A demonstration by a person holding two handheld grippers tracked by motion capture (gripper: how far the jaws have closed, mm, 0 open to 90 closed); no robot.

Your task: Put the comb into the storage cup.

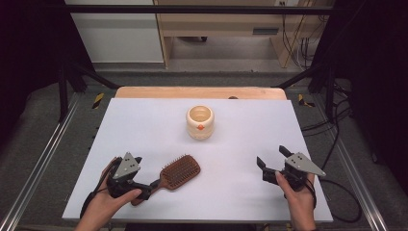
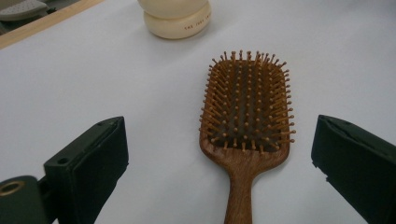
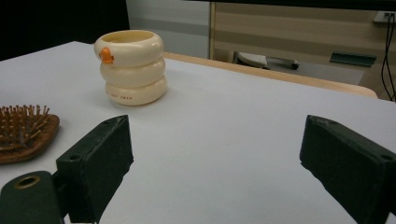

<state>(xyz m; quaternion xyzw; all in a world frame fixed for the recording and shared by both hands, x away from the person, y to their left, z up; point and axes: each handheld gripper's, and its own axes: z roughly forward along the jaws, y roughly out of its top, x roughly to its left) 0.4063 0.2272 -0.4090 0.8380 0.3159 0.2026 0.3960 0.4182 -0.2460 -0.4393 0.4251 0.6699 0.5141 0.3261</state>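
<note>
Brown wooden paddle hairbrush (image 1: 179, 172) lies bristles-up on white tabletop (image 1: 144, 125), near front-left, handle toward person. Left gripper (image 1: 144, 188) at handle end, jaws spread wide; in left gripper view brush (image 2: 246, 123) lies between jaws, untouched by either. Right gripper (image 1: 272, 159) at front-right, well apart from brush, jaws apart, nothing between them. Cream ringed ceramic cup with orange duck beak (image 1: 199, 121) stands upright mid-table, beyond brush.

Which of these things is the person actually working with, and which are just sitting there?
In use: wooden hairbrush, bristles up, its handle between the open jaws of the left gripper.
Lying about: cream ringed cup farther back; right gripper, open over the bare white table.
</note>
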